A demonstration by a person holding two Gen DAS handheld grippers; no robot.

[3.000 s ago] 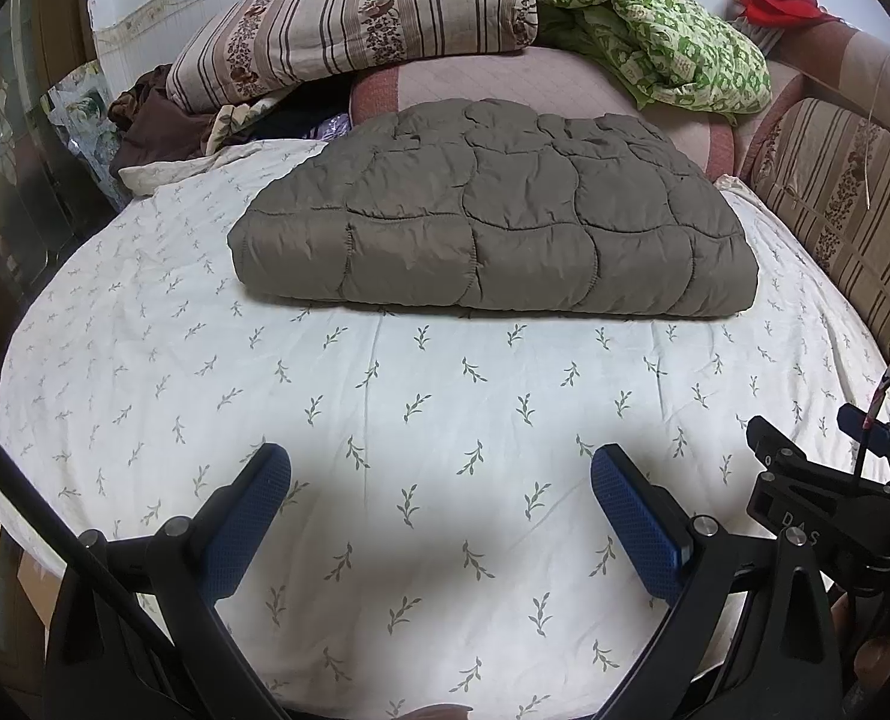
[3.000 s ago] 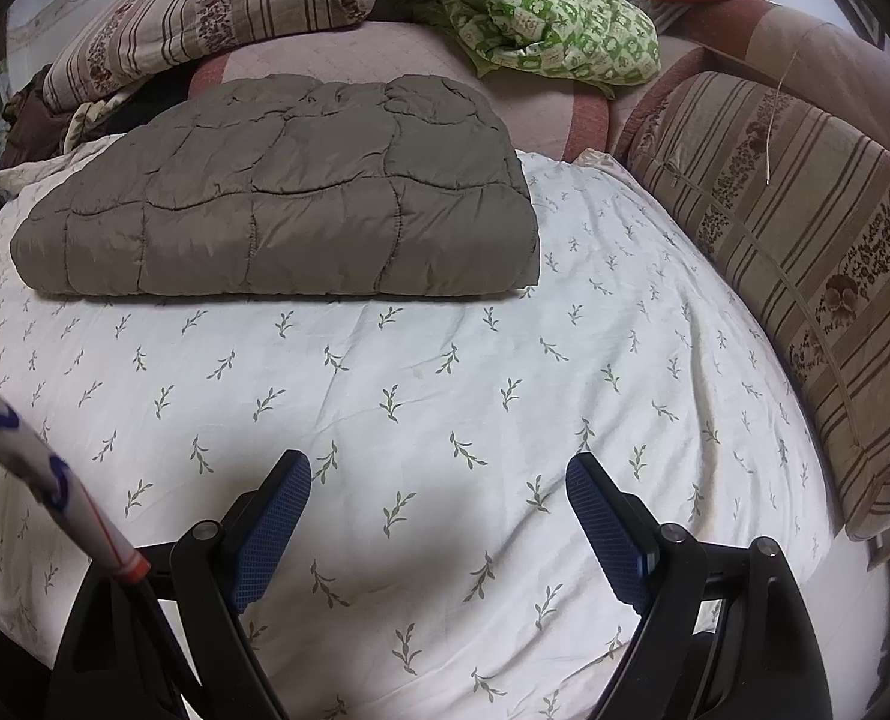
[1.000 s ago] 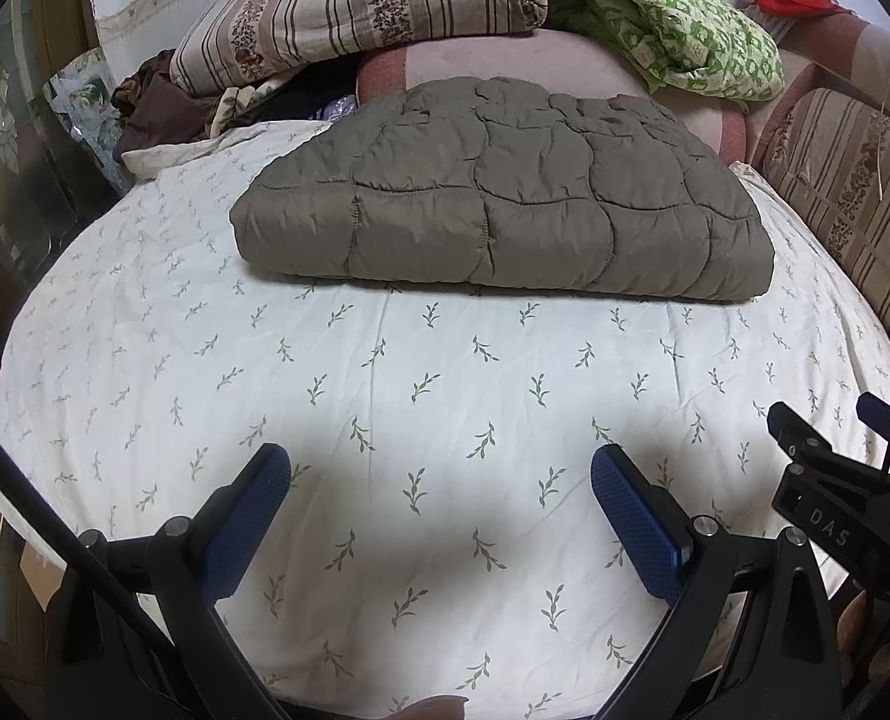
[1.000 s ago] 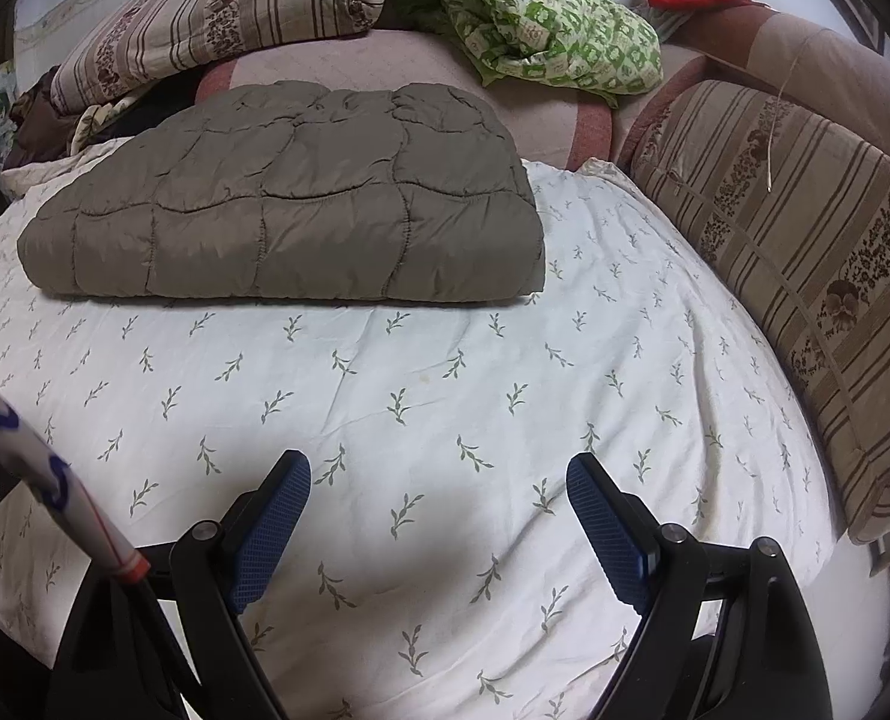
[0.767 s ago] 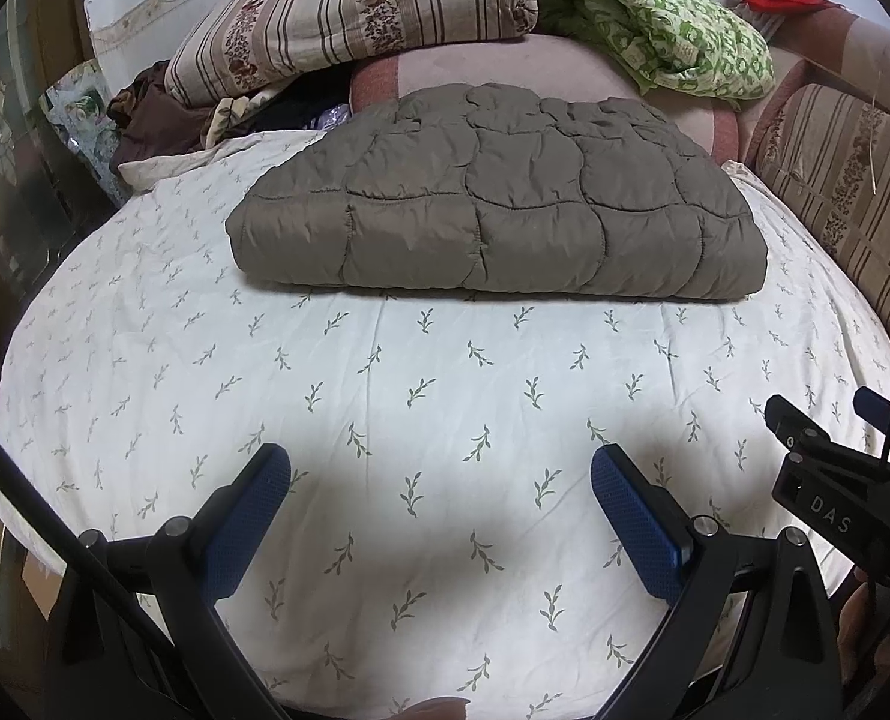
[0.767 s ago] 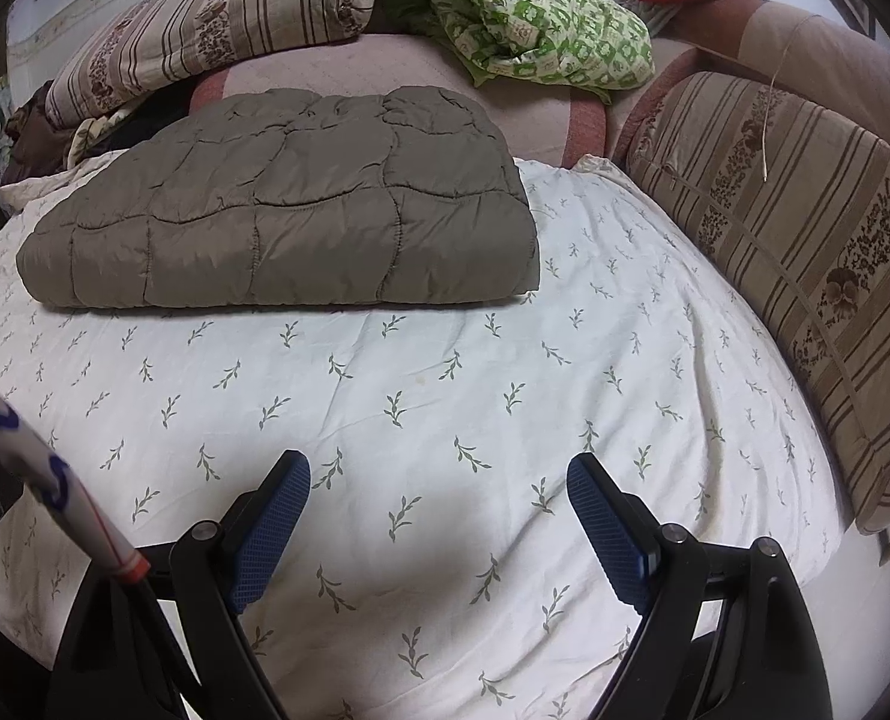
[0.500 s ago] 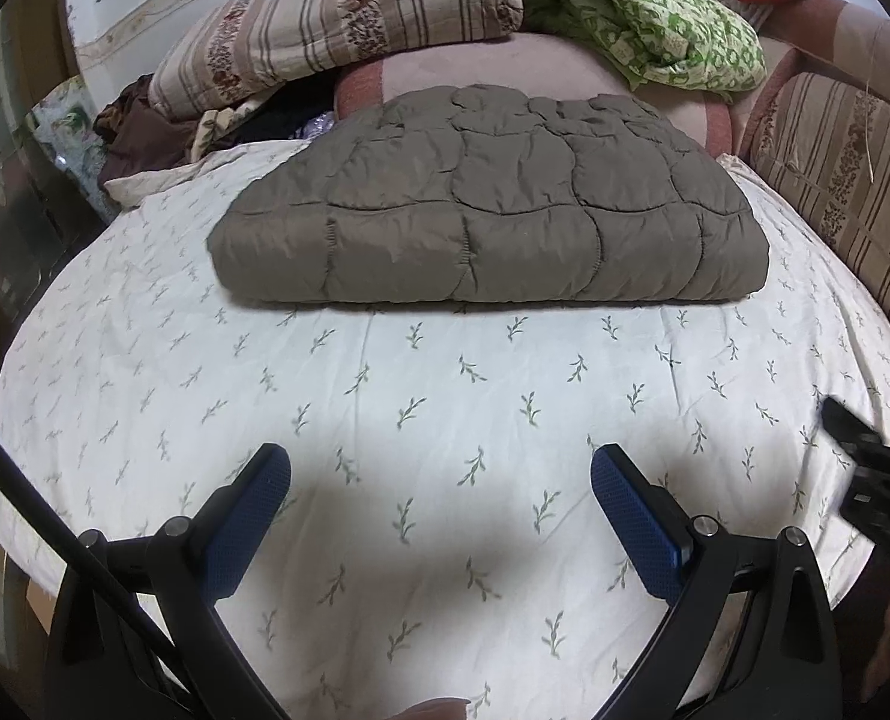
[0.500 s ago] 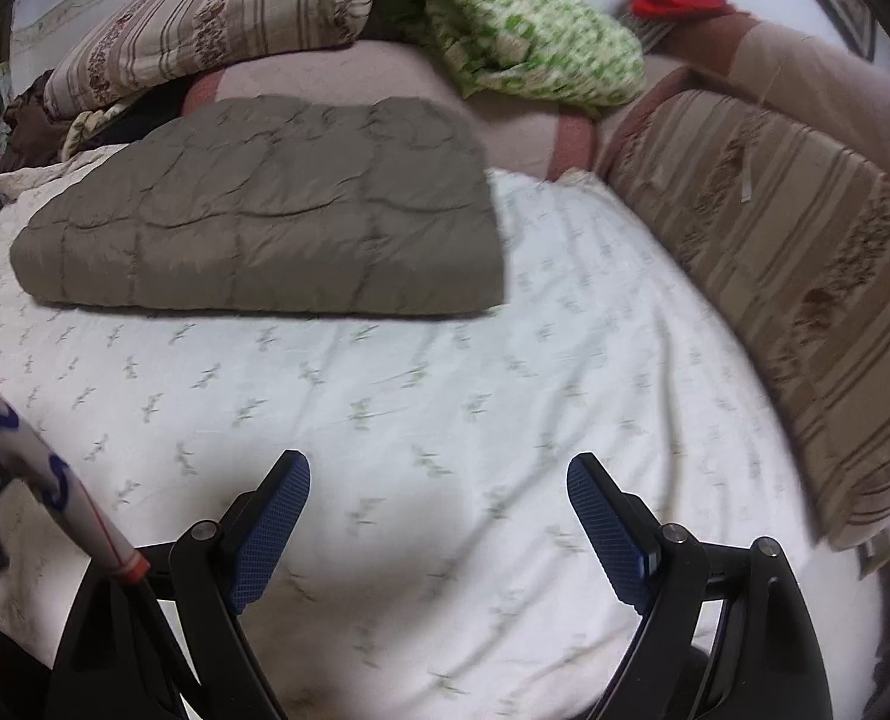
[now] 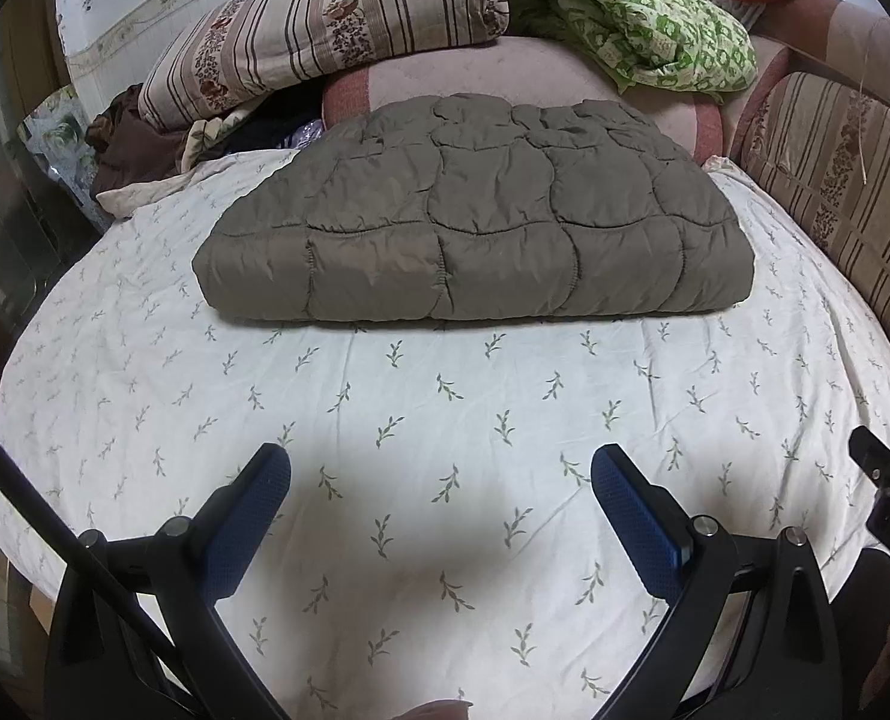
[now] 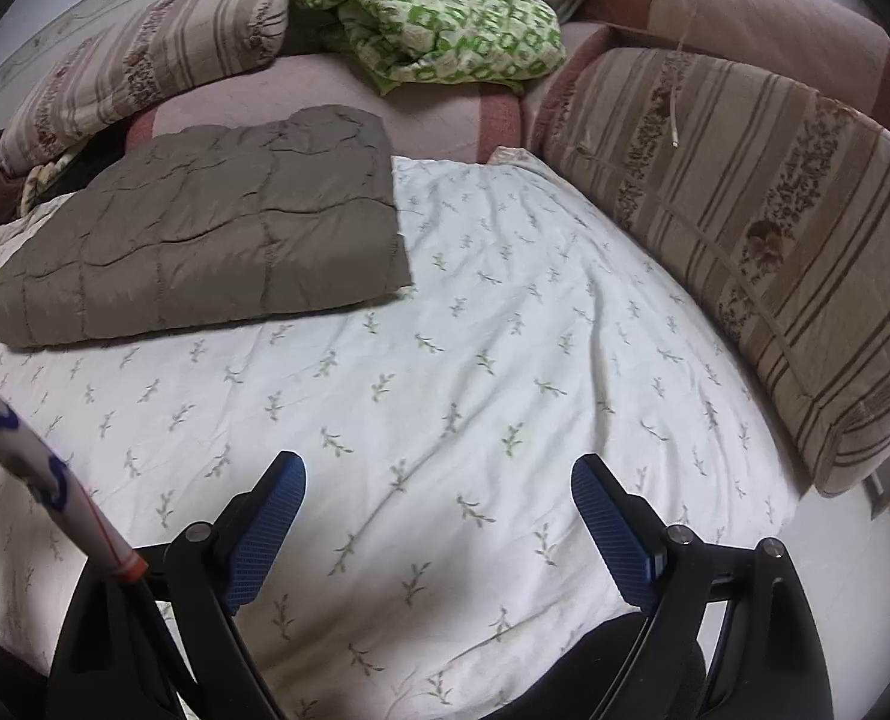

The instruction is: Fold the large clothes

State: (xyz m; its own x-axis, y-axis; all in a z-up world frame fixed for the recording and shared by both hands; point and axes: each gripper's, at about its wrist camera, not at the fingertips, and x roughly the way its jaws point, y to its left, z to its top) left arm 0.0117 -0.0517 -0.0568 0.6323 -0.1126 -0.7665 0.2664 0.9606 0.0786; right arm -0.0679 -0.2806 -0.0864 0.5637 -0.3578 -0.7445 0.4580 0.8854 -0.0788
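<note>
Two claws: left claw [image 9: 441,471] and right claw [image 10: 438,480] both hang released over the bed sheet [image 9: 475,420], blue pads wide apart, nothing between them.
Garment: quilted olive jacket [image 9: 475,228] lies as a flat folded slab on the far half of the bed, its back edge close against the pink bolster [image 9: 541,69]; both claws are well apart from it.
Progress: judging by the neat rectangle, the fold looks finished or nearly so.
Risk, slippery shell: the puffy fabric looks slick and springy, so a pinch on the top layer alone would likely peel it open and undo the fold.
Risk, sheet: a low approach could catch the loose sheet with the jacket's near edge and drag both.
Risk, clutter: the green patterned cloth [image 10: 438,24] and striped pillow [image 9: 324,24] sit just behind; pushing the slab back could tangle it with them.
Change, right view: against half a second ago it has swung to the right, so the jacket now sits in the left of frame and the striped side cushion [image 10: 745,228] fills more.
Change, left view: barely altered; the jacket rests in the same place and shape.
</note>
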